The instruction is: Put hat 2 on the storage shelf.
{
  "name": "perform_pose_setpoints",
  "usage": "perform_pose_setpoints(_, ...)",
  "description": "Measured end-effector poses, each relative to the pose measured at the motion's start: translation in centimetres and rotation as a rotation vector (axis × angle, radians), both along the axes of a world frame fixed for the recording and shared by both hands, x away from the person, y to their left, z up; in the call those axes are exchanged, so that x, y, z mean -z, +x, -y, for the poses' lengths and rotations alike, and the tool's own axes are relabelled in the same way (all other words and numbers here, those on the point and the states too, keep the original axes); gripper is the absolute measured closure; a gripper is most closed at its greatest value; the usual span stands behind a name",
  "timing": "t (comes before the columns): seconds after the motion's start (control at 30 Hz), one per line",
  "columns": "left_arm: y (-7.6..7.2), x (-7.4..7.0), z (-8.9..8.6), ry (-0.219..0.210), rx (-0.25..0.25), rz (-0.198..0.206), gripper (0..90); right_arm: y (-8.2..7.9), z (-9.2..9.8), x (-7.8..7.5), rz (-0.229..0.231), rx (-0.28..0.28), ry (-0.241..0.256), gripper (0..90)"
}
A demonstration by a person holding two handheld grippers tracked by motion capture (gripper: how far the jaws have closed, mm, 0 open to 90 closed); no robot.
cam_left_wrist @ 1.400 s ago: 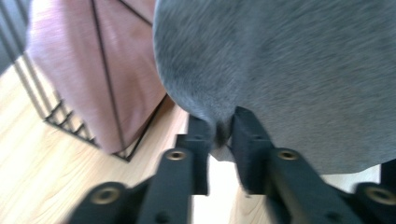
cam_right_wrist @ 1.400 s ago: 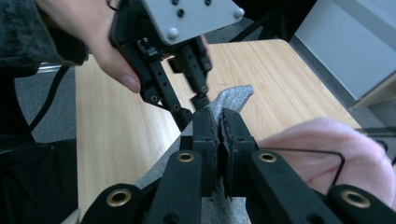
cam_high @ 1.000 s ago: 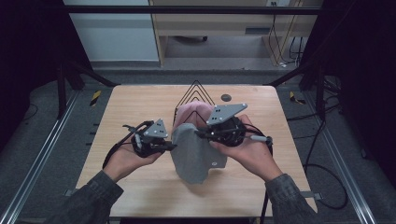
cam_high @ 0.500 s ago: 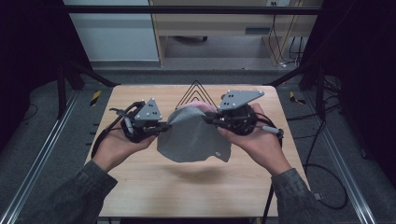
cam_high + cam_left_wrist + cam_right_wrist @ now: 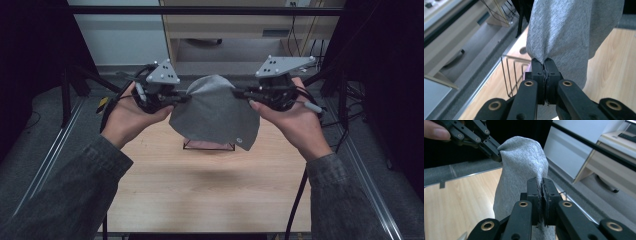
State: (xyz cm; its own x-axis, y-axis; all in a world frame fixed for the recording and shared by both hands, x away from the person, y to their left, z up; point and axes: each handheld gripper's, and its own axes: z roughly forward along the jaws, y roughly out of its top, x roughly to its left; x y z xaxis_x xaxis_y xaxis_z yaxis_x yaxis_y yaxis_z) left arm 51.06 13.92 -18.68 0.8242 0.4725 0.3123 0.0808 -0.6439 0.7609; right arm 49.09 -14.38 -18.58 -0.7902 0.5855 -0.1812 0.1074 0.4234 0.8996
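High view: grey cloth [image 5: 215,112] is held up in the air between both hands, above the tabletop [image 5: 200,185], stretched at its top edge. Left hand-held gripper [image 5: 186,98] pinches one side, right hand-held gripper [image 5: 235,93] the other. A wire rack [image 5: 208,145] stands on the tabletop behind the hanging cloth, with something pinkish in it, hard to tell what. Step looks like spreading the cloth out; next move probably calls for holding both pinches and laying or draping it evenly.

Left gripper view: jaws pressed together on a bunched fold of cloth [image 5: 564,32]; rack wires [image 5: 510,72] near the tabletop edge.

Right gripper view: jaws clamped tight on the cloth's edge; the other gripper's pinch on the far corner shows clearly, which the high view only hints at.
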Motion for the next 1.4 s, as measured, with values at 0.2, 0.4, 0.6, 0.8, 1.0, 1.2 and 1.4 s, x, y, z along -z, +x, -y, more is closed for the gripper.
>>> perform_pose_setpoints(0.2, 1.1, -1.9, 0.1, -0.016, -0.008, 0.015, 88.9, 1.2, 0.2, -2.1, 0.022, 0.015, 0.009, 85.9)
perform_pose_setpoints(0.4, 1.6, -2.9, 0.0, -0.020, -0.010, 0.029, 88.9, 2.1, 0.1, -3.3, 0.030, 0.021, 0.007, 85.9)
perform_pose_setpoints(0.6, 2.1, -3.6, -0.1, -0.024, -0.017, 0.040, 88.9, 2.8, 0.0, -4.0, 0.033, 0.024, 0.008, 85.9)
perform_pose_setpoints(0.8, 2.1, -3.7, -0.2, -0.022, -0.019, 0.040, 88.9, 2.9, -0.1, -4.1, 0.034, 0.025, 0.007, 85.9)
perform_pose_setpoints(1.0, 2.2, -3.5, 0.1, -0.017, -0.022, 0.045, 88.9, 3.0, 0.0, -4.0, 0.039, 0.029, 0.003, 85.9)
perform_pose_setpoints(1.2, 2.2, -3.3, 0.6, -0.024, -0.032, 0.053, 88.9, 2.9, 0.3, -3.8, 0.044, 0.041, 0.005, 85.9)
perform_pose_setpoints(1.4, 1.9, -3.1, 1.1, -0.030, -0.038, 0.063, 89.0, 2.7, 0.8, -3.6, 0.042, 0.055, 0.006, 85.9)
